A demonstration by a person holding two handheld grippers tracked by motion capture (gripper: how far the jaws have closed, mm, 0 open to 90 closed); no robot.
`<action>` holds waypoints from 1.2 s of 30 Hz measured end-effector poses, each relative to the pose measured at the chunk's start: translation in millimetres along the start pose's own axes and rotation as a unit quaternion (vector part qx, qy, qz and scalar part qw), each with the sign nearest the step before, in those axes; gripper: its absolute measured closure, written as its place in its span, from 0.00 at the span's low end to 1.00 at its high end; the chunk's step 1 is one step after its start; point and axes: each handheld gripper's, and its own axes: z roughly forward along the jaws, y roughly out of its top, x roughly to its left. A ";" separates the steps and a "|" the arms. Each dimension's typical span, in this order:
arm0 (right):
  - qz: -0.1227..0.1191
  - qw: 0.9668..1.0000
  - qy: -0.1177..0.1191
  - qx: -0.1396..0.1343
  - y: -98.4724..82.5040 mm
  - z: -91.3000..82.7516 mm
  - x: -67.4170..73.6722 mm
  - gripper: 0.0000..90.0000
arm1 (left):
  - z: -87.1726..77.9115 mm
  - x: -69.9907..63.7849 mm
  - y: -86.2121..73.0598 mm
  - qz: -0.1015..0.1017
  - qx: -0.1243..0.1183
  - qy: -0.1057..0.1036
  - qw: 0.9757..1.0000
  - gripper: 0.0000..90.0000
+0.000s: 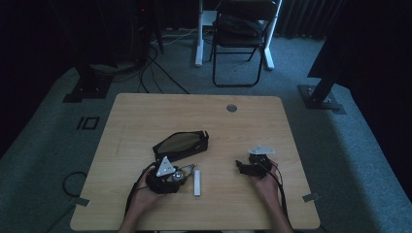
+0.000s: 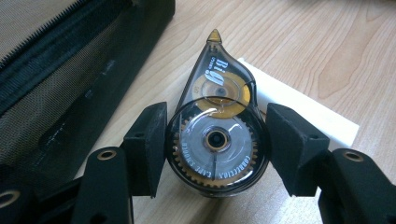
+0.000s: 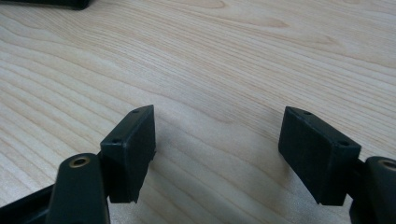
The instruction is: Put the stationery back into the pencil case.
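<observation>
Tape roller caught between the 2 jaws

The left gripper (image 2: 215, 149) squeezes the correction tape roller (image 2: 215, 135) on the table (image 2: 299, 42), beside a white stick (image 2: 303, 109); it maybe reads "big". The right gripper (image 3: 217, 154) gapes, holding nothing.

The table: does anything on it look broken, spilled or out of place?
Nothing stands out. The correction tape dispenser looks intact between the left gripper pads, beside a white stick and an unzipped black mesh pouch. No spills.
</observation>
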 end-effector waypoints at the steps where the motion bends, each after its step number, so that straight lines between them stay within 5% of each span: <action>1: 0.000 1.000 0.000 0.000 0.0 0.0 0.0 0.30 | -0.9 0.0 0.5 0.000 -0.001 0.000 1.000 0.46; 36: 0.000 1.000 0.000 0.000 0.0 0.0 0.0 0.30 | -28.5 -4.0 25.9 0.018 -0.041 -0.011 0.999 0.46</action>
